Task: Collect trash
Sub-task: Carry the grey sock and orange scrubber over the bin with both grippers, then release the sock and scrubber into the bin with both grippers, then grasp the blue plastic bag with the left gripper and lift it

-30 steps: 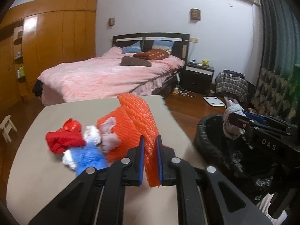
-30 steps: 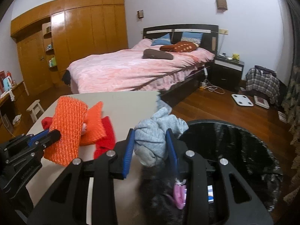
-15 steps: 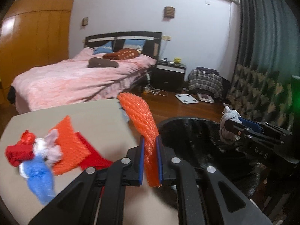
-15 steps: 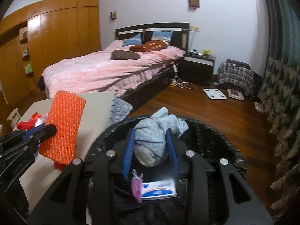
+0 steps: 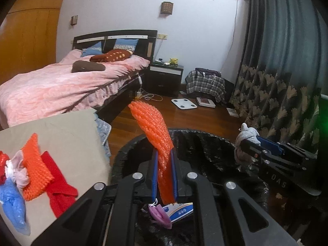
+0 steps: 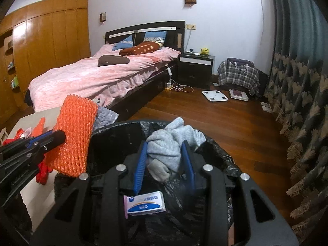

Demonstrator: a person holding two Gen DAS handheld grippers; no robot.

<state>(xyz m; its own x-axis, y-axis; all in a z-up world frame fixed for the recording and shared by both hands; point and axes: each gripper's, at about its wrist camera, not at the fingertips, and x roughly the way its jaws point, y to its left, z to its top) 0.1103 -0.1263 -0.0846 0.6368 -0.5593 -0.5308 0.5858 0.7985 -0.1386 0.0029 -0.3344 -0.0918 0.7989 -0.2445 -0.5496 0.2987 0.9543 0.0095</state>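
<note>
Left wrist: orange foam net (image 5: 157, 141) clamped in left hand-held gripper (image 5: 165, 176).

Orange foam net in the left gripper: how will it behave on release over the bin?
The orange foam net stands up above the left gripper with only a slight bend, so it is probably springy rather than floppy. Its open mesh suggests it is very light and may drift or catch on the bin rim. The pads pinch it thin, so it likely compresses easily.

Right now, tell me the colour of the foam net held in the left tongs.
Bright orange; the foam net shows best in the right wrist view.
</note>
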